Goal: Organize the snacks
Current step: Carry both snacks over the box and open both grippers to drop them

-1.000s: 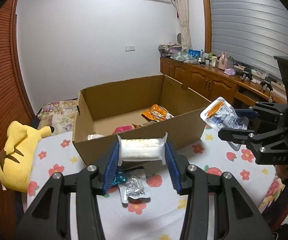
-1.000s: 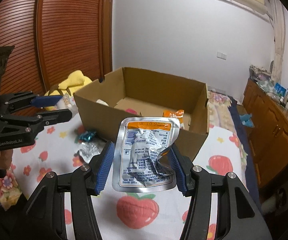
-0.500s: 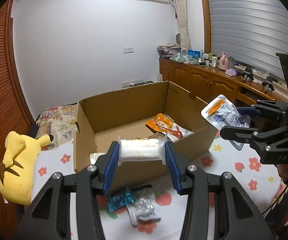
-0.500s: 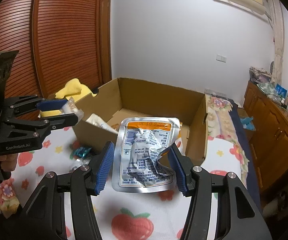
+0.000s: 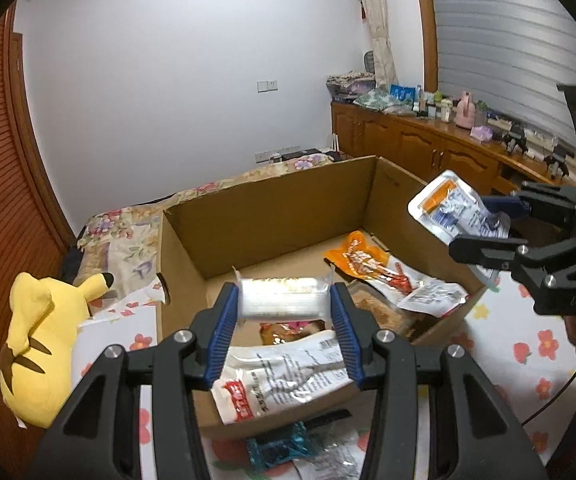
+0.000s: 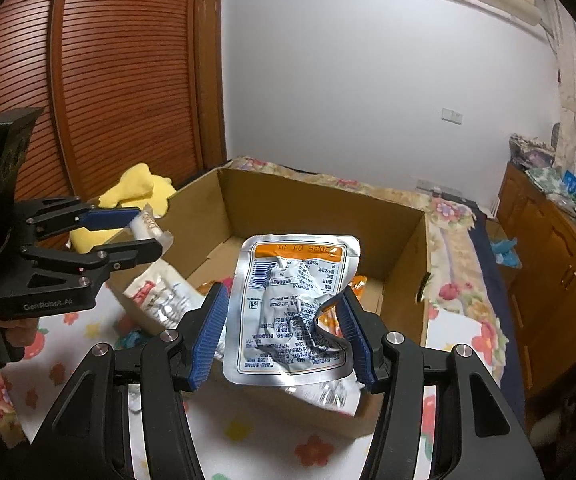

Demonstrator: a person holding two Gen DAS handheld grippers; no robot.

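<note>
An open cardboard box (image 5: 272,212) (image 6: 319,204) stands on the flowered cloth. My left gripper (image 5: 284,303) is shut on a clear-wrapped white snack pack (image 5: 284,300), held above the box's near-left part; it shows from the side in the right wrist view (image 6: 150,226). My right gripper (image 6: 286,314) is shut on a silver pouch with an orange band (image 6: 293,304), held above the box's right rim; the left wrist view shows the pouch (image 5: 453,210). In the box lie an orange packet (image 5: 361,258), a silver one (image 5: 433,298) and a white-and-red packet (image 5: 284,380).
A yellow plush toy (image 5: 46,340) lies left of the box. A blue-wrapped snack (image 5: 278,448) and a silver packet (image 5: 327,458) lie on the cloth in front of it. A wooden cabinet (image 5: 427,148) runs along the right; a slatted wooden door (image 6: 100,80) stands at the left.
Both grippers have risen and moved forward over the box, each still holding its snack. The box now shows more of its inside.
</note>
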